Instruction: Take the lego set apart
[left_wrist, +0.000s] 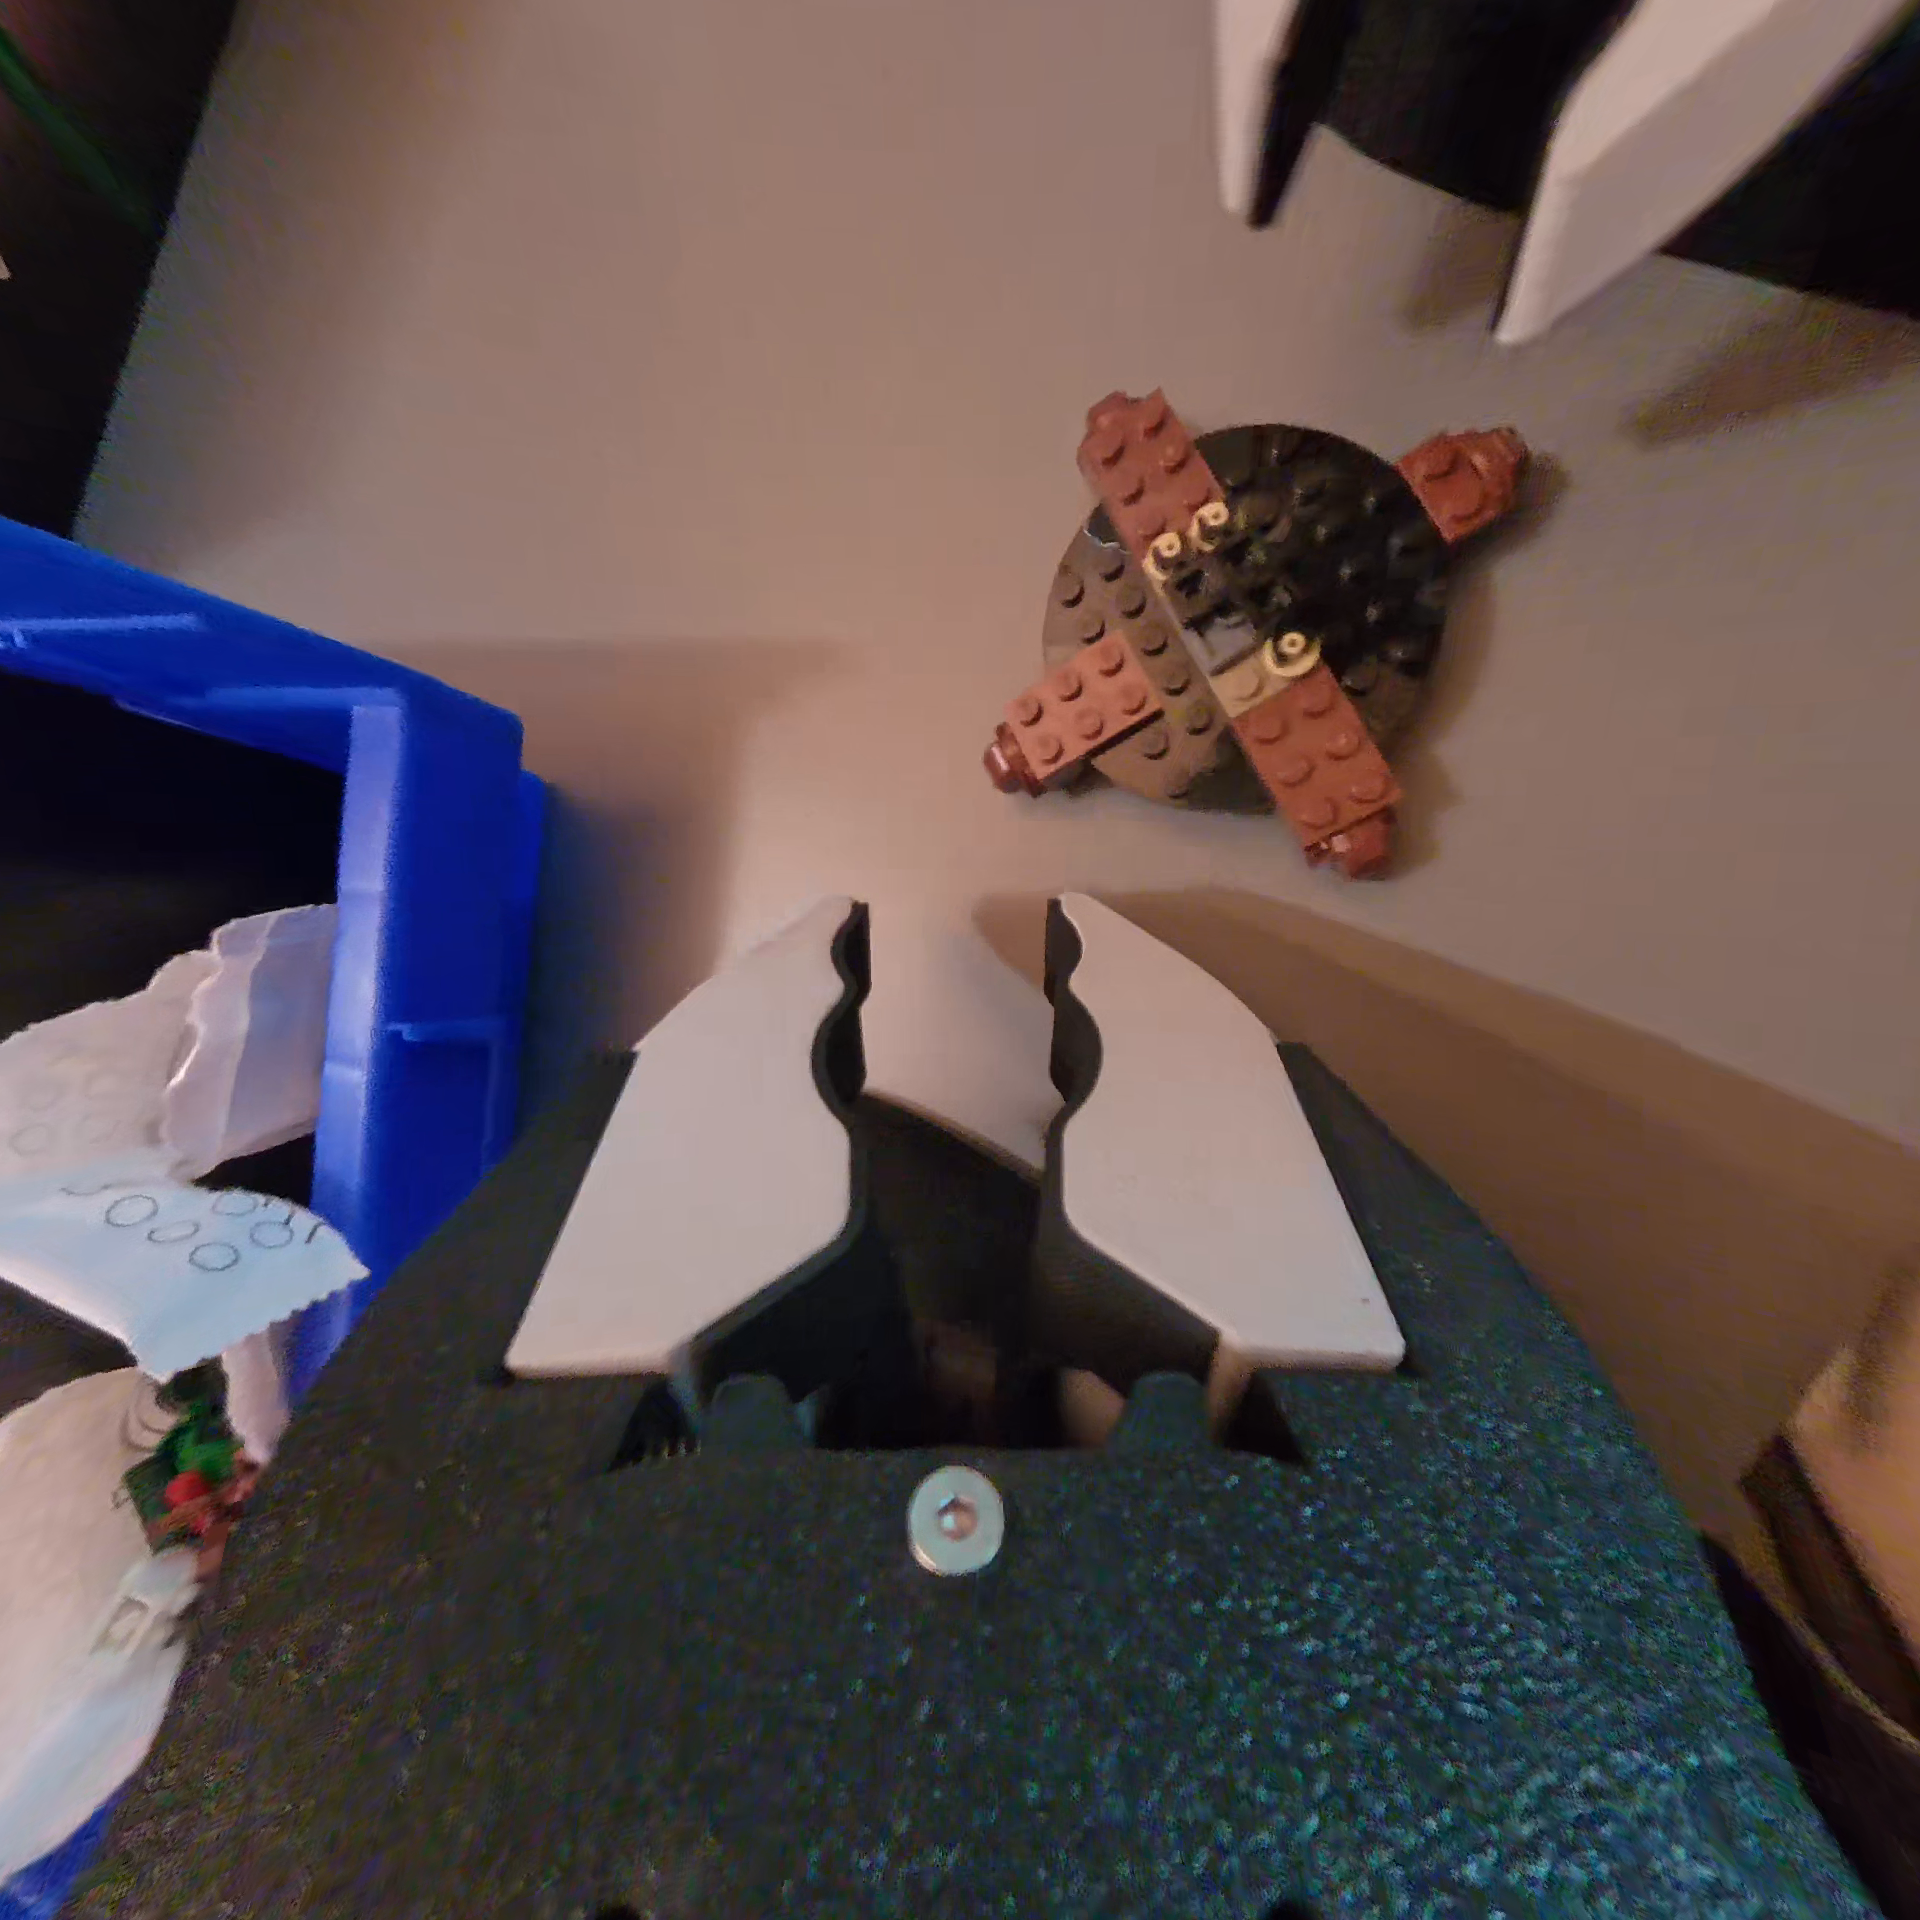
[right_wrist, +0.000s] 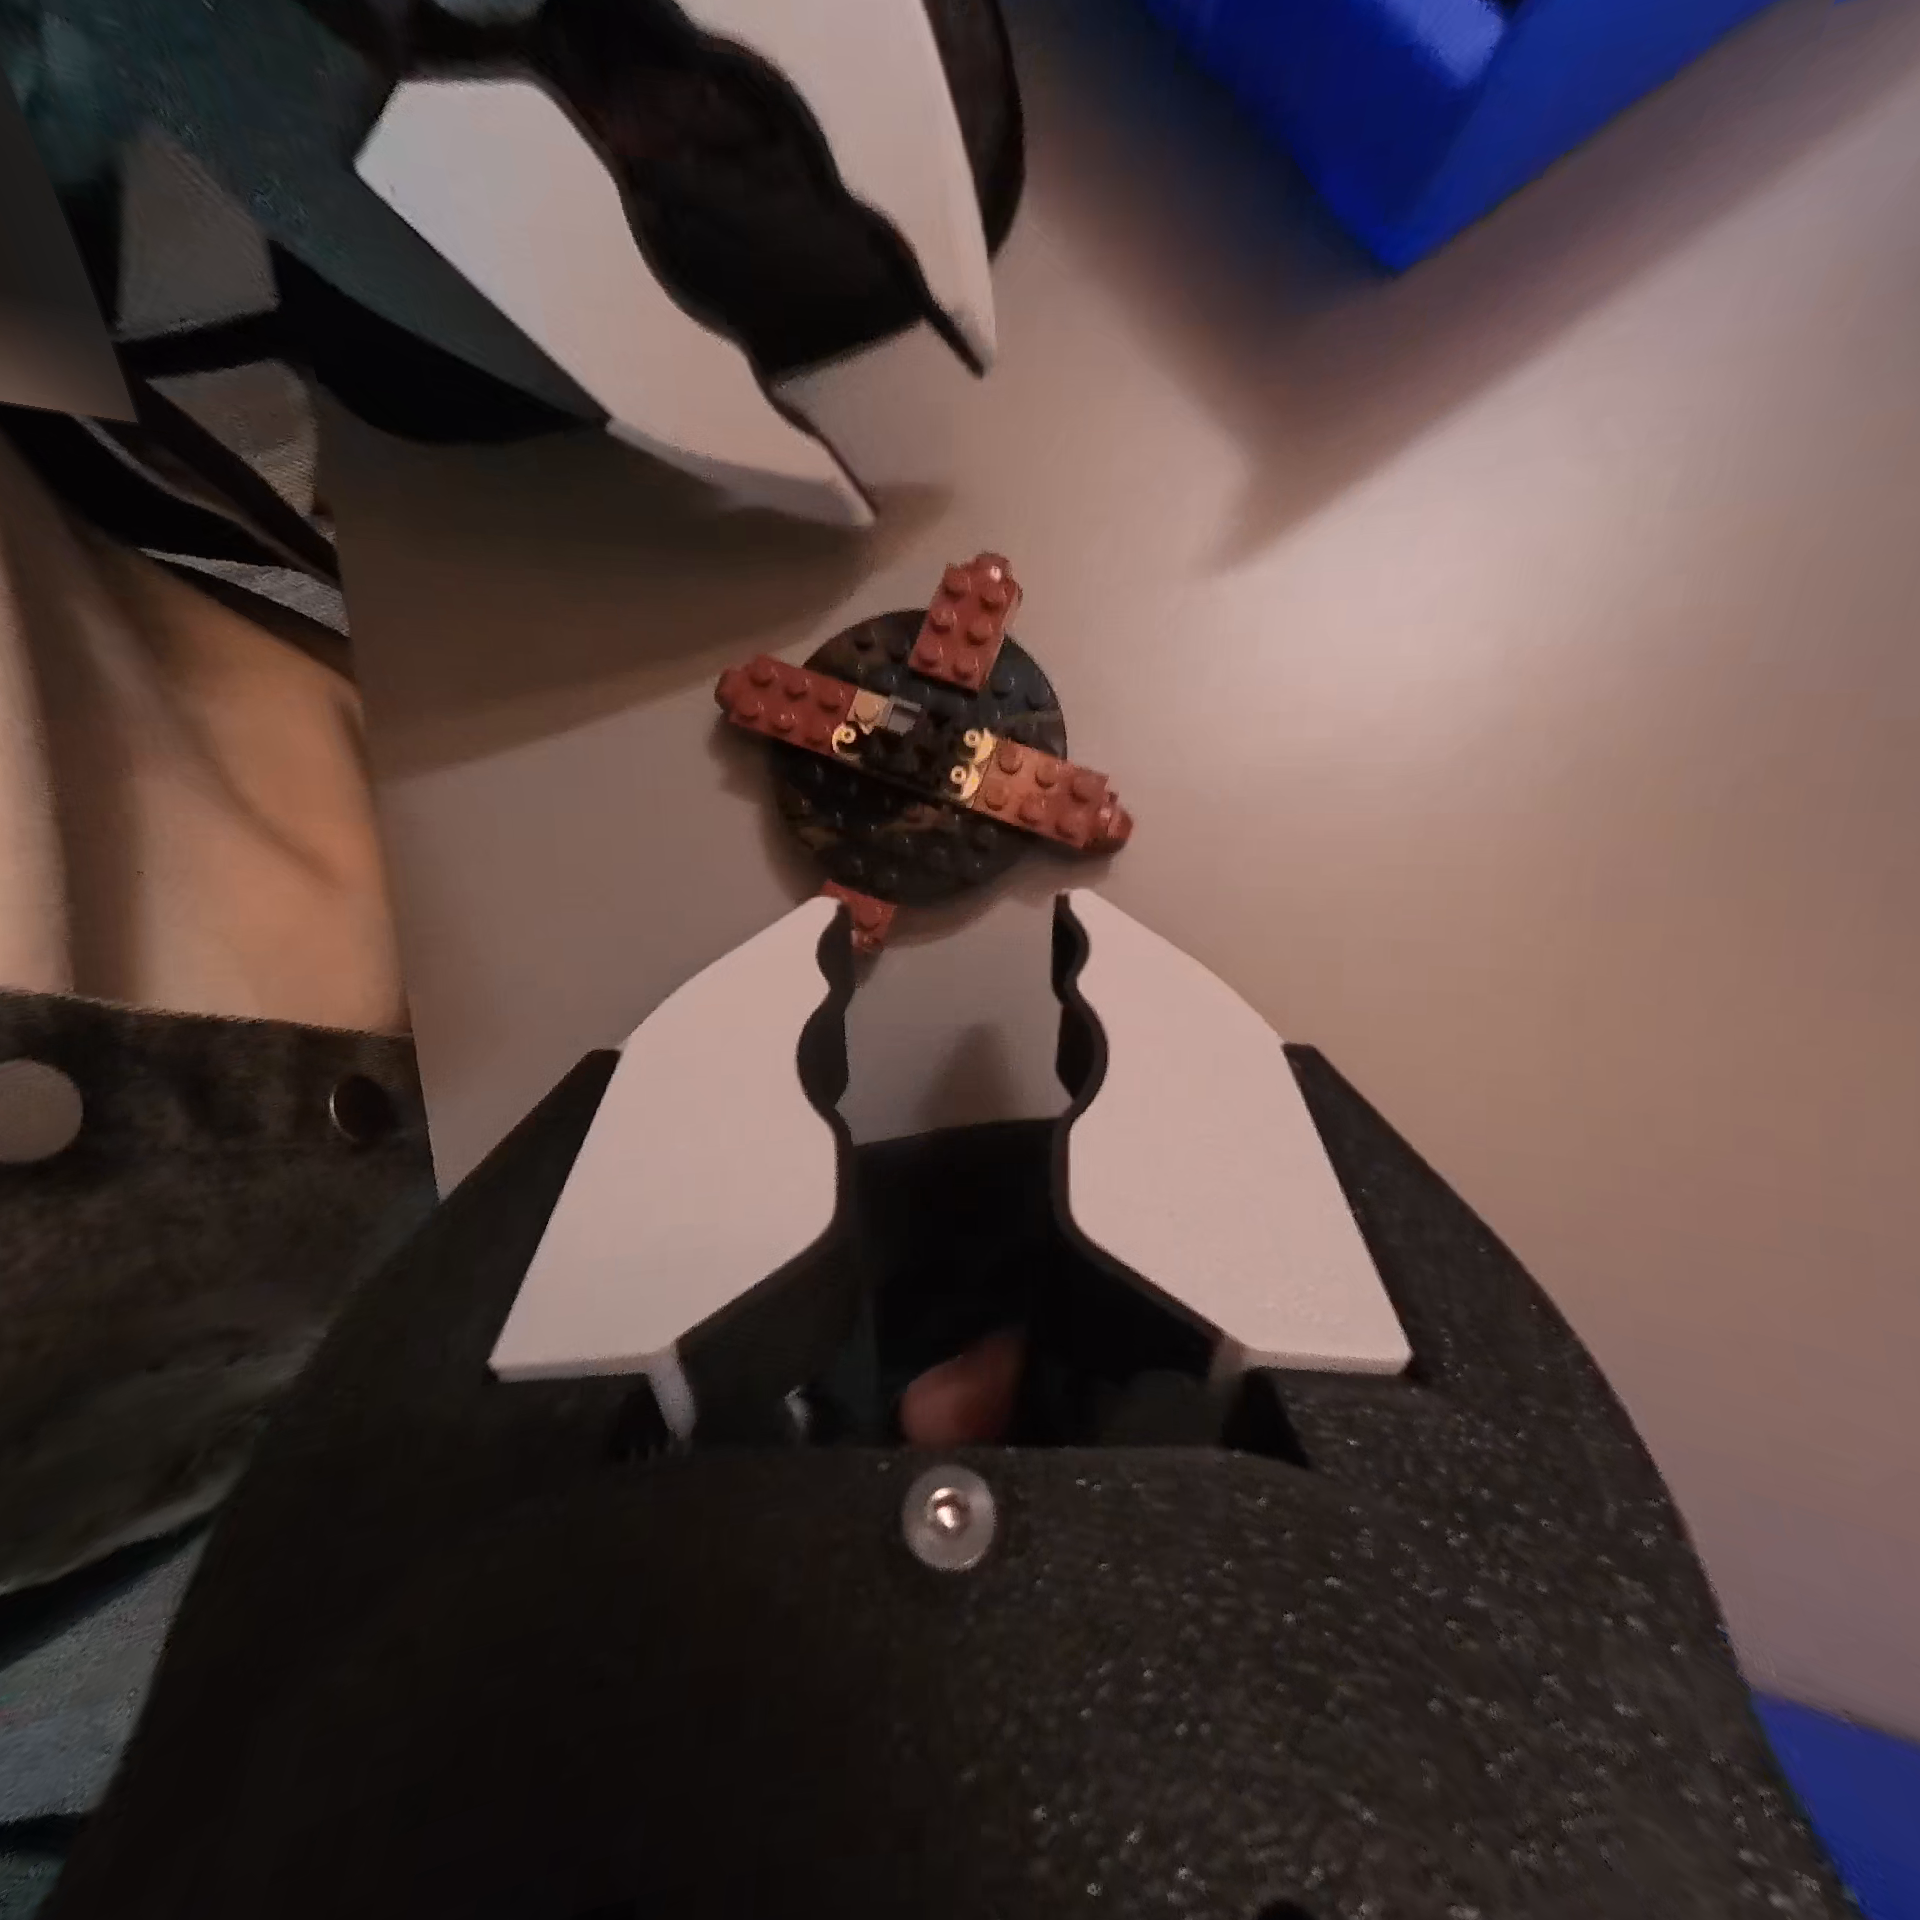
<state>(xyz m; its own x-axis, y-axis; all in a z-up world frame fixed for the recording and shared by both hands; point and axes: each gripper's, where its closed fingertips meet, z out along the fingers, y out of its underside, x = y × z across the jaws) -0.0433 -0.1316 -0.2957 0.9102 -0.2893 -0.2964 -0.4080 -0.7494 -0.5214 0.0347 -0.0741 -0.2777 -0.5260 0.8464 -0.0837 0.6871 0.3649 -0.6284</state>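
The lego set (left_wrist: 1247, 623) is a black round studded plate with brown plates laid across it as a cross, and small tan and gold pieces near its middle. It lies flat on the pale table. My left gripper (left_wrist: 956, 925) is open and empty, short of the set and to its left. My right gripper (right_wrist: 945, 914) is open and empty, its fingertips just short of the set's (right_wrist: 914, 758) near edge, by a small brown end piece (right_wrist: 868, 920). Each gripper shows across the set in the other's view: the right one (left_wrist: 1382, 270) and the left one (right_wrist: 925, 436).
A blue plastic bin (left_wrist: 405, 883) stands left of my left gripper, with white crumpled paper bags (left_wrist: 156, 1195) and small lego bits in it. It also shows in the right wrist view (right_wrist: 1455, 125). A person's forearm (right_wrist: 197, 810) is at the left there. Spacing between my two grippers at the tips: around 11 cm.
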